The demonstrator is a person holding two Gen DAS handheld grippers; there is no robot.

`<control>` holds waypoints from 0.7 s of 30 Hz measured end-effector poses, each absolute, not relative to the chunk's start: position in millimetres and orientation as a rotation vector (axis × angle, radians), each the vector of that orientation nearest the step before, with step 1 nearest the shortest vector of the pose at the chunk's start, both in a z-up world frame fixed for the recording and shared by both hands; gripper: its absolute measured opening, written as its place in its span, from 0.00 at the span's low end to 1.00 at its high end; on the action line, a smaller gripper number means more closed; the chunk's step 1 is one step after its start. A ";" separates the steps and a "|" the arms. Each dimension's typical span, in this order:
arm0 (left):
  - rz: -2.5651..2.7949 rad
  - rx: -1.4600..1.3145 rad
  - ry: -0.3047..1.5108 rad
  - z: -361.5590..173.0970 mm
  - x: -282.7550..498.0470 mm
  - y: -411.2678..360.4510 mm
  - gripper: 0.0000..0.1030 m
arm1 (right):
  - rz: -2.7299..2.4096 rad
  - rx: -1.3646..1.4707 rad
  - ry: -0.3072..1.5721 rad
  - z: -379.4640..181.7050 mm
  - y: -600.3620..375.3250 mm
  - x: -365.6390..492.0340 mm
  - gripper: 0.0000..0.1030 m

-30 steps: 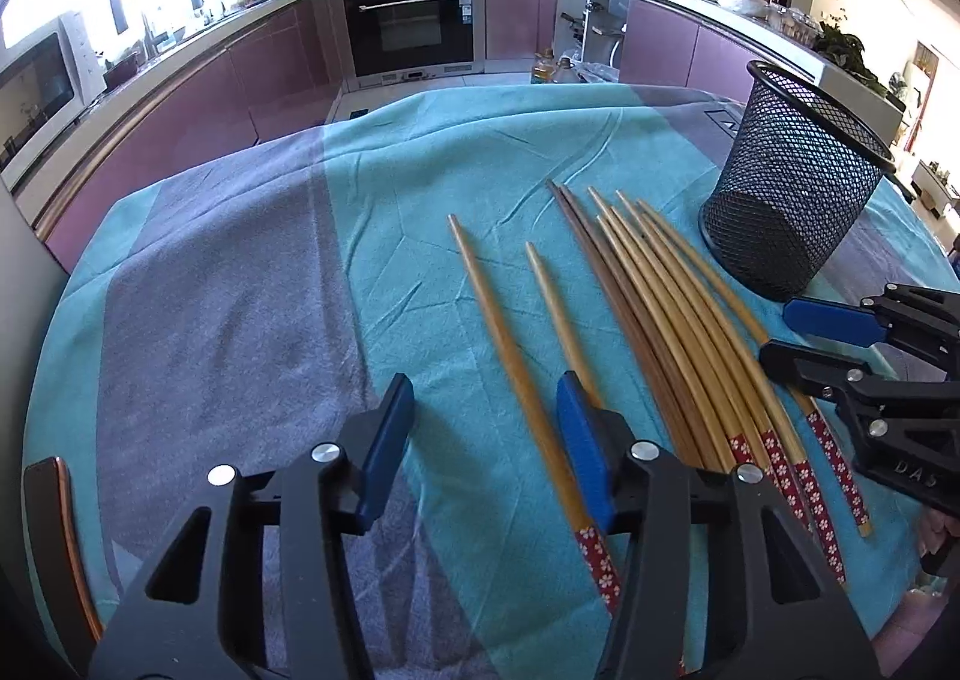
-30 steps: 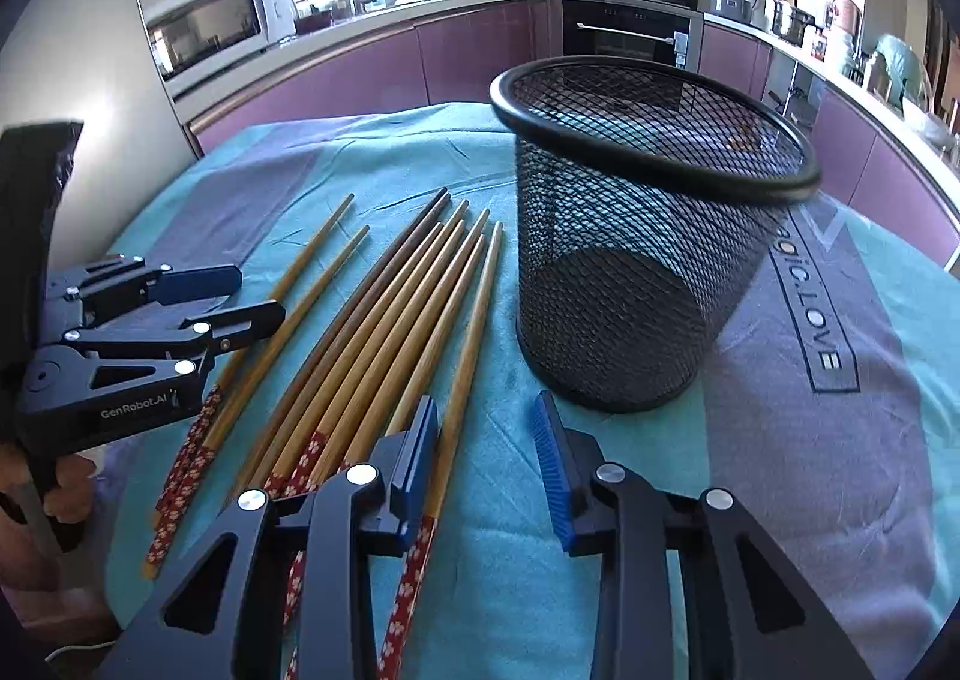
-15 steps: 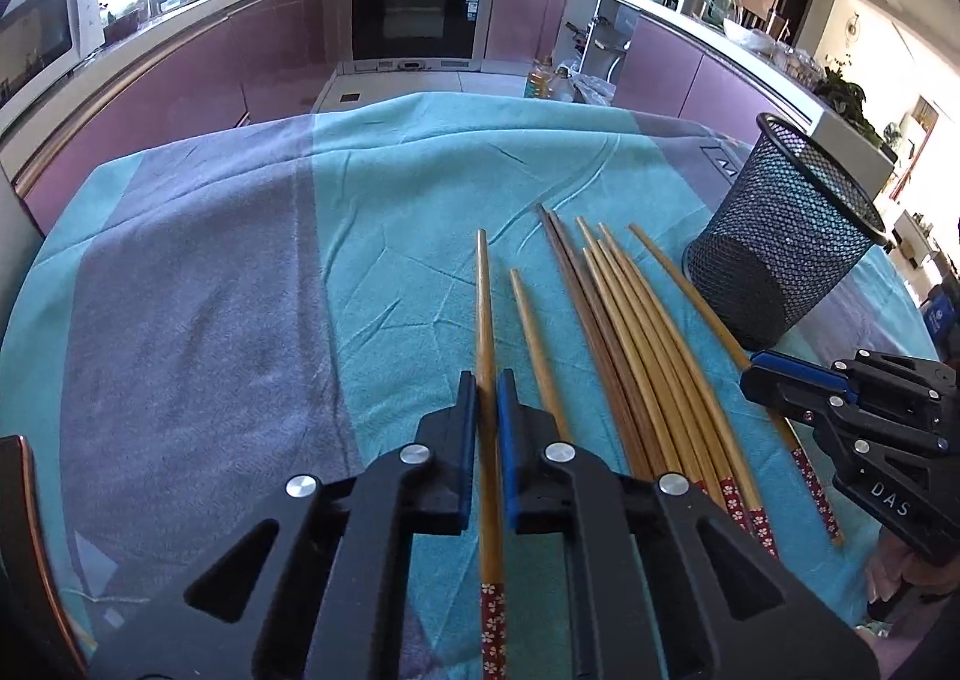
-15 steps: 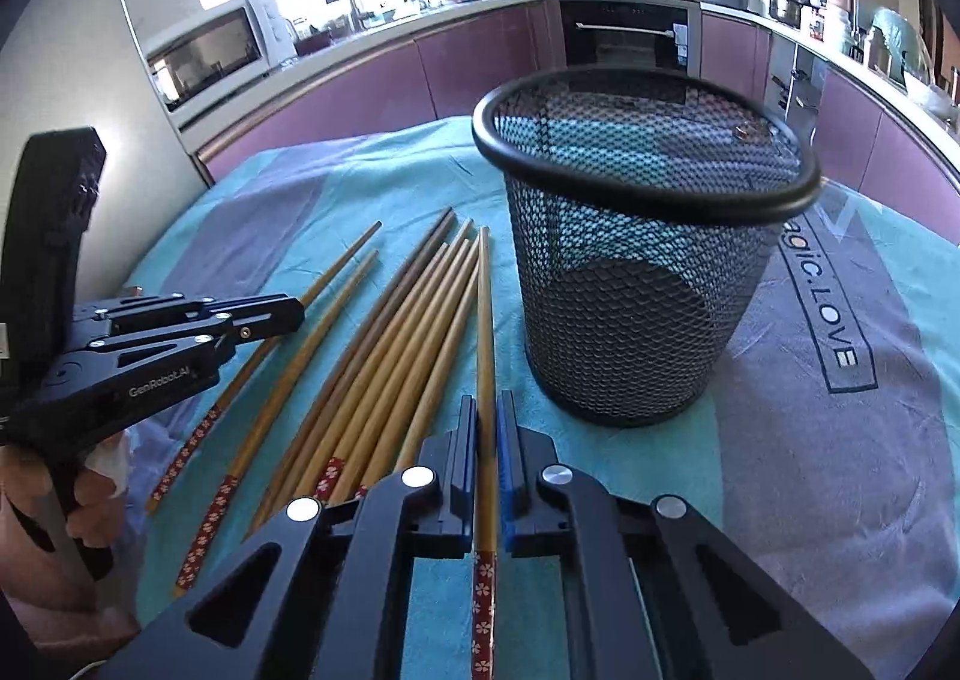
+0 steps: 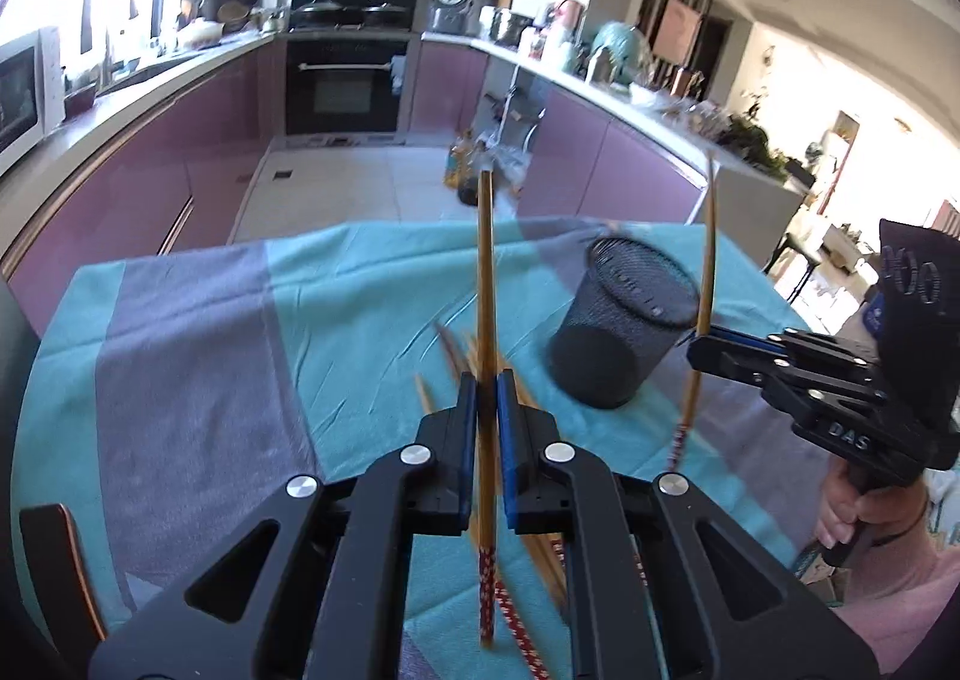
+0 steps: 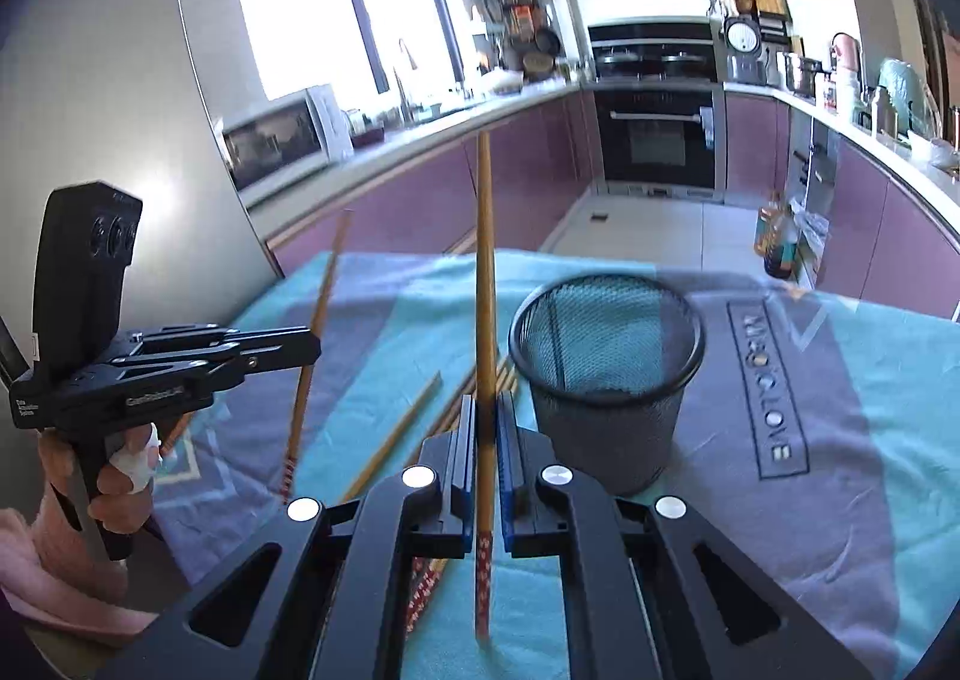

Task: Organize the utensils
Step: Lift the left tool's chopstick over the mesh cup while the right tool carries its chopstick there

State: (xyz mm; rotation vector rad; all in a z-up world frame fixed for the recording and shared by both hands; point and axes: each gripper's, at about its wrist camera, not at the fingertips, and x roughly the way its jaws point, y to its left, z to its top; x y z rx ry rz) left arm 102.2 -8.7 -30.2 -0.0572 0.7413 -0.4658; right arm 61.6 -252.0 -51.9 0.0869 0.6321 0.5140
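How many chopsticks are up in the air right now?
2: one chopstick in the left gripper, another chopstick in the right gripper. The rest lie on the cloth.

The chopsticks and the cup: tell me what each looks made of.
Chopsticks: apparently bamboo or wood, smooth tan shafts, with red flower-patterned ends, likely painted or wrapped. Cup: black wire mesh, probably coated metal; the cloth shows through its wall, and the rim is solid.

The mesh pen cup [image 6: 606, 380] stands upright with its mouth unobstructed, on the teal tablecloth [image 5: 360, 308]. Loose chopsticks [image 6: 396, 440] clutter the cloth just left of it. The cloth's left side and the stretch right of the cup lie bare.
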 end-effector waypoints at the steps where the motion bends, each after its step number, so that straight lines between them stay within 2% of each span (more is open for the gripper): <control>1: -0.480 -0.065 0.727 -21.3 99.2 -7.2 0.07 | 0.516 0.094 0.618 -47.9 -255.0 61.3 0.05; 11: -0.561 -0.132 0.606 44.0 77.6 -3.5 0.07 | 0.550 0.135 0.500 -2.1 -279.2 67.3 0.05; 21: -0.643 -0.176 0.480 109.1 86.5 -42.8 0.07 | 0.513 0.114 0.410 39.6 -301.6 79.3 0.05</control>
